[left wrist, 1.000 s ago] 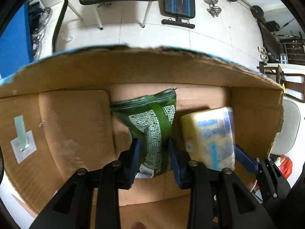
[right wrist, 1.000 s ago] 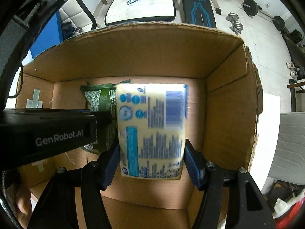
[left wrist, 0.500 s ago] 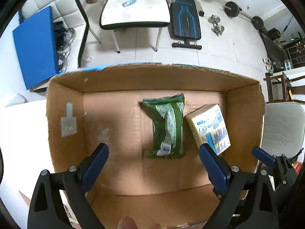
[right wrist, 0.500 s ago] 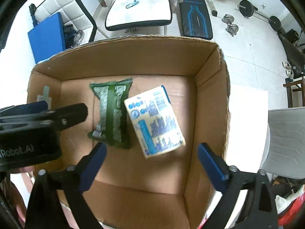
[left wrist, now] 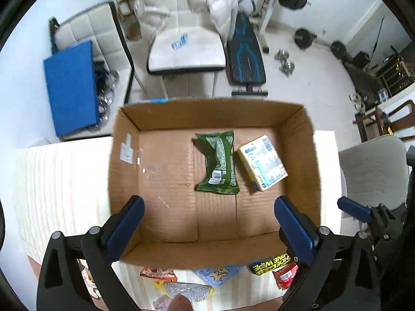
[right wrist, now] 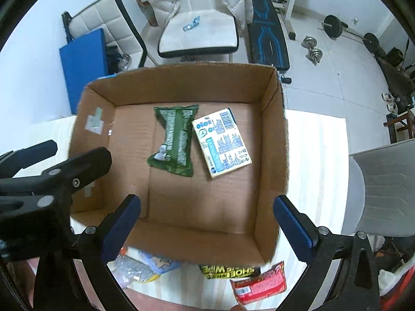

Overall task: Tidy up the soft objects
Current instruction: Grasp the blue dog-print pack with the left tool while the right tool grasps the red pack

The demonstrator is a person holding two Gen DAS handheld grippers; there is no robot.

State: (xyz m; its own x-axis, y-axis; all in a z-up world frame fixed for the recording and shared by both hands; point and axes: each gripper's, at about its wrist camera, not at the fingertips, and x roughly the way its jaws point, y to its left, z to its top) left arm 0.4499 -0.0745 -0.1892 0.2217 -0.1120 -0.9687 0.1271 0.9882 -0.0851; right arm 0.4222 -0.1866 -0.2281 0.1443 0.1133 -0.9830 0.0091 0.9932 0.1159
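An open cardboard box (left wrist: 124,171) (right wrist: 272,134) stands on the table. A green soft packet (left wrist: 218,163) (right wrist: 176,140) and a yellow-and-blue pack (left wrist: 262,165) (right wrist: 220,142) lie side by side on its floor, toward the far right. My left gripper (left wrist: 207,228) is open and empty, held above the box's near edge. My right gripper (right wrist: 207,225) is open and empty too, also above the near edge. Several soft packets lie on the table in front of the box: a black-and-yellow wipes pack (left wrist: 269,264) (right wrist: 228,270), a red packet (left wrist: 285,276) (right wrist: 259,285), a blue one (left wrist: 218,273) (right wrist: 158,263).
The table carries a pale striped cloth (left wrist: 59,181) (right wrist: 321,171). Beyond it stand white chairs (left wrist: 184,51), a blue panel (left wrist: 70,88), a weight bench (left wrist: 246,57) and dumbbells on the floor. A grey chair (left wrist: 373,171) is at the right.
Both grippers let go of their packs, opened wide and rose up and back out of the box. The green packet and the yellow pack now lie on the box floor.
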